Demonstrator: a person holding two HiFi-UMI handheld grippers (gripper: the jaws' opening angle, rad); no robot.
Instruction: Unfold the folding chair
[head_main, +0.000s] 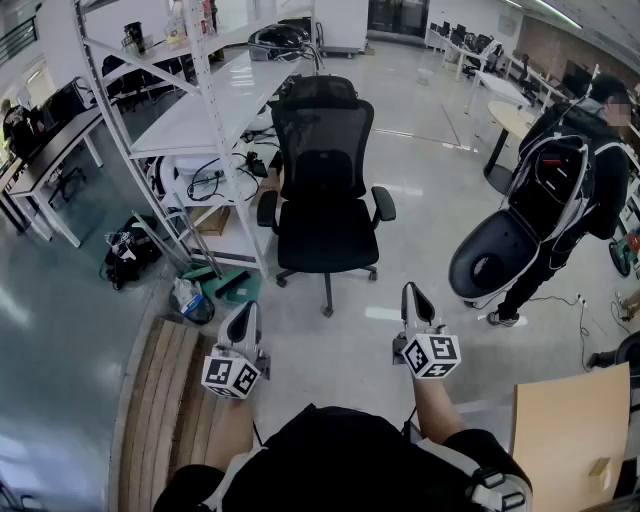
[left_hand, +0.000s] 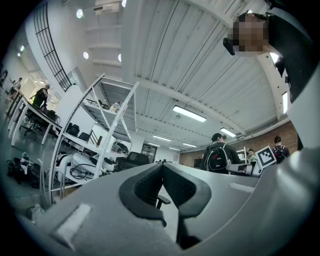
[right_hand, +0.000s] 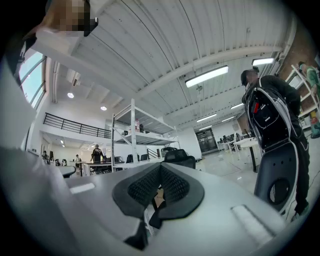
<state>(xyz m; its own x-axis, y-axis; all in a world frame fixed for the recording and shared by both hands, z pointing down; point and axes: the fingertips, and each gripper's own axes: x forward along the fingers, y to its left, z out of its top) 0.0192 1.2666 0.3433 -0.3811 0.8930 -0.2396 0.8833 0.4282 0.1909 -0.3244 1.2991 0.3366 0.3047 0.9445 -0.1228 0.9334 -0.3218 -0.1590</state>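
left tongs (head_main: 243, 320) and right tongs (head_main: 415, 300) closed, empty; risk: mistaking black mesh wheeled office chair (head_main: 325, 180), frame centre, which could roll.

Ceiling strip lights (left_hand: 189, 113) are flooding the room with bright, even white light; the glossy floor (head_main: 430, 230) is throwing back pale glare patches; the office chair (head_main: 325, 190) is casting only faint shadow; both gripper views are bending strongly toward dark round edges; the left gripper (left_hand: 163, 170), close to its lens, is looking slightly soft.
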